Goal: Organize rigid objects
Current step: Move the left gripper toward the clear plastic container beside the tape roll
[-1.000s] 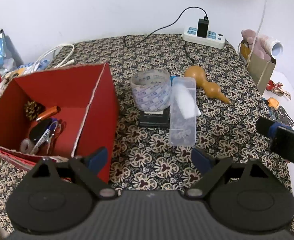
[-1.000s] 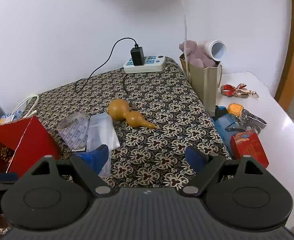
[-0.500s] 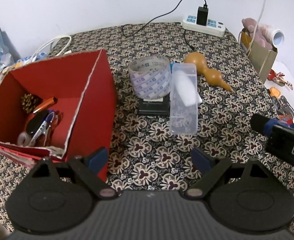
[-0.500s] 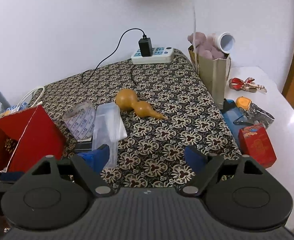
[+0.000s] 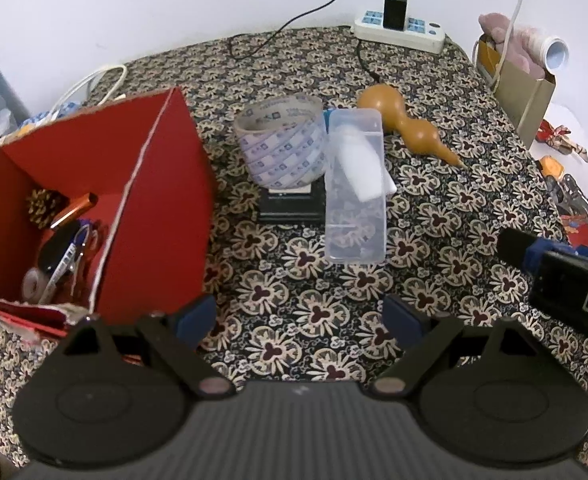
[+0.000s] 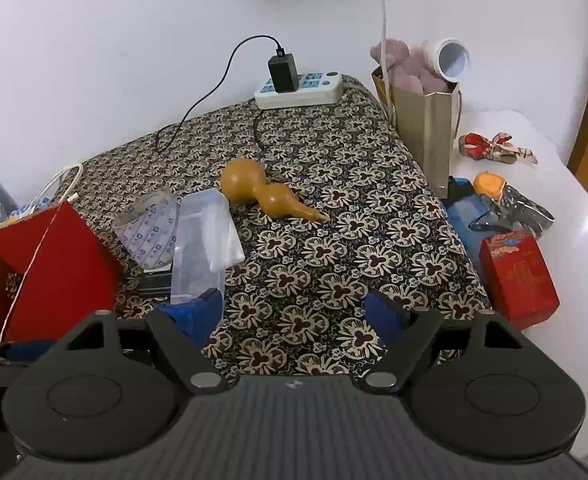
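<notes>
Over the last second both cameras have drawn back and risen a little: the red box (image 5: 94, 208) and the loose things on the patterned desk (image 5: 434, 240) sit slightly farther off than before, and nothing on the cloth has shifted. That reads as a pause between picks — no item is in transit, and the next one is not yet chosen.

The left gripper (image 5: 300, 316) has its jaws spread wide and empty; the right gripper (image 6: 290, 314) is likewise released, holding nothing.

Still waiting outside the box are the tape roll (image 5: 282, 144), standing on a small black case (image 5: 290, 204), the clear plastic case (image 5: 356, 184) touching the roll's side, and the wooden gourd (image 5: 406, 124) just beyond.

Only the left view looks down into the box, where a pine cone (image 5: 44, 204), an orange tube (image 5: 74, 210) and other small pieces already lie. Only the right view shows the white surface beside the cloth, with a small red carton (image 6: 518, 276) and a paper bag (image 6: 426, 136).
</notes>
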The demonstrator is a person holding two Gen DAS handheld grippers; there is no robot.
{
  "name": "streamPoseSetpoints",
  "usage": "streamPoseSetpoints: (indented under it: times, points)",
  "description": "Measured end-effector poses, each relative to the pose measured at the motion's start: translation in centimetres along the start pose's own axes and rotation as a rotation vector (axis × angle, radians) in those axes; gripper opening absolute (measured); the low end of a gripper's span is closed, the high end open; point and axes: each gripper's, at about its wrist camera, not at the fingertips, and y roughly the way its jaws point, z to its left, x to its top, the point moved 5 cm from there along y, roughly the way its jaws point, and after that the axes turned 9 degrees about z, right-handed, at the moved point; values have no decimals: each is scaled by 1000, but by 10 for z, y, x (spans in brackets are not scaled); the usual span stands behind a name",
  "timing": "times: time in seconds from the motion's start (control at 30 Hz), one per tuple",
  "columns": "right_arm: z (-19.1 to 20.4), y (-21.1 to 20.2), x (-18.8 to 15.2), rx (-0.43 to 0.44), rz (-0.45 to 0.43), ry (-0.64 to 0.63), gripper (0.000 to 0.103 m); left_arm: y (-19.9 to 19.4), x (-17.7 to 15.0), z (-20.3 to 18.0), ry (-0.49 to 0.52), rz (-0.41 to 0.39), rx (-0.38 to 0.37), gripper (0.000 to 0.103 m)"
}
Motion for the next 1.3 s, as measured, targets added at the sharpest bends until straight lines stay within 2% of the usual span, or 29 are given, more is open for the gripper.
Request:
streamPoseSetpoints:
  times: [1.3]
  points:
    - [-3,12,-2,-7,28,-9,66,15,-4,-11,18,43,5,90]
